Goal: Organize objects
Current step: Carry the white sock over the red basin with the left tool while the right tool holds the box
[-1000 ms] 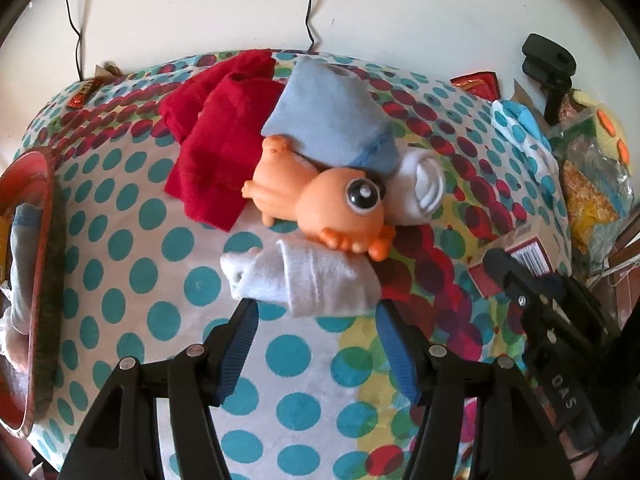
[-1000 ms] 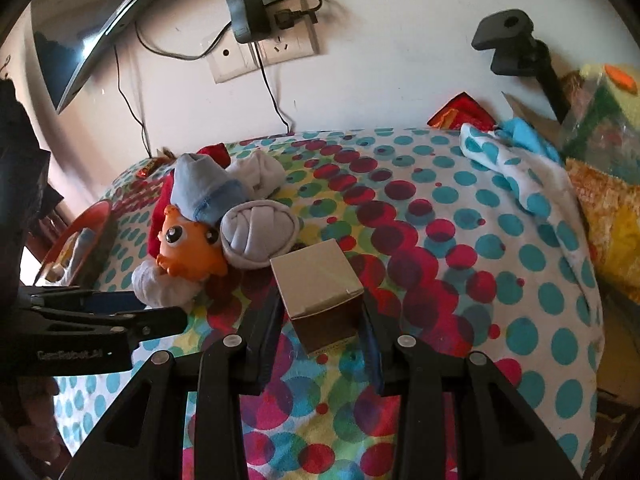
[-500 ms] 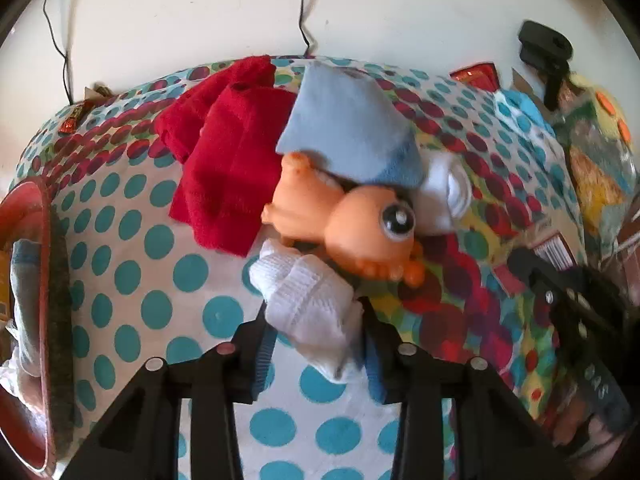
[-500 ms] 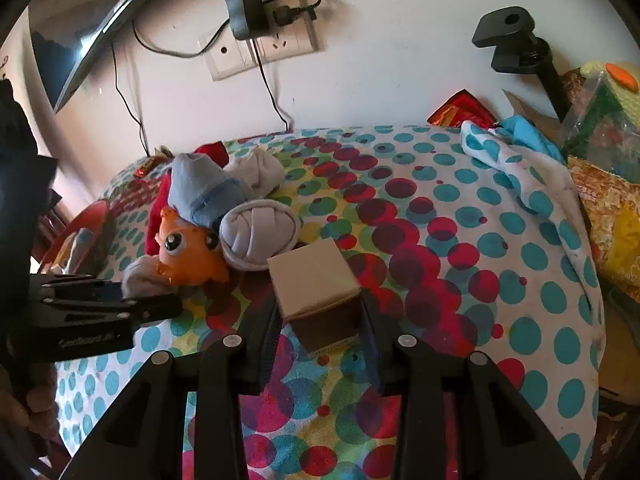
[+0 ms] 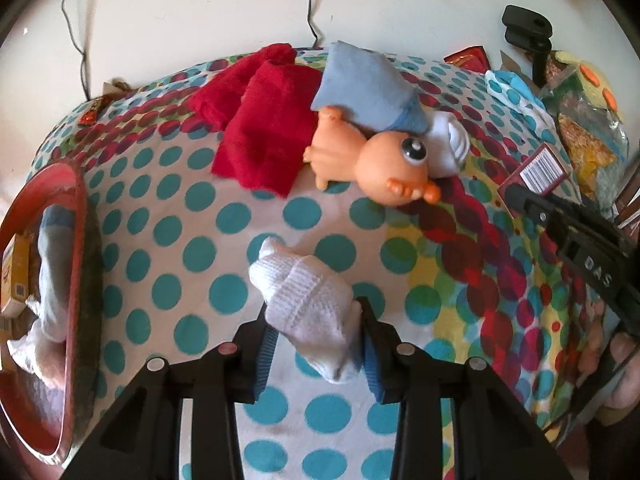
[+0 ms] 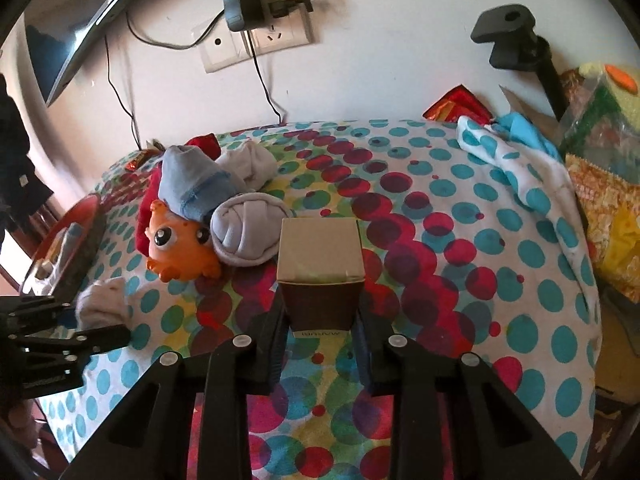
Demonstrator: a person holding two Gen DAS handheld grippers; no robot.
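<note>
My left gripper [image 5: 314, 338] is shut on a rolled white sock [image 5: 304, 302], held just above the polka-dot cloth; it also shows in the right wrist view [image 6: 102, 304]. My right gripper [image 6: 320, 340] is shut on a small tan and brown cardboard box [image 6: 320, 268]. An orange toy figure [image 5: 376, 168] [image 6: 180, 246] lies on its side against a red cloth [image 5: 264, 136], a blue sock [image 5: 368, 88] and a grey rolled sock [image 6: 248, 232].
A red tray [image 5: 74, 216] at the left edge holds socks and a yellow box [image 5: 16, 276]. Snack bags [image 6: 600, 184] and a crumpled dotted cloth [image 6: 516, 164] crowd the right side. A black clamp stand [image 6: 516, 44] and wall sockets [image 6: 256, 40] are at the back.
My left gripper closed on the white sock and pulled it back and away from the toy pile. My right gripper still holds the box, turned slightly.
</note>
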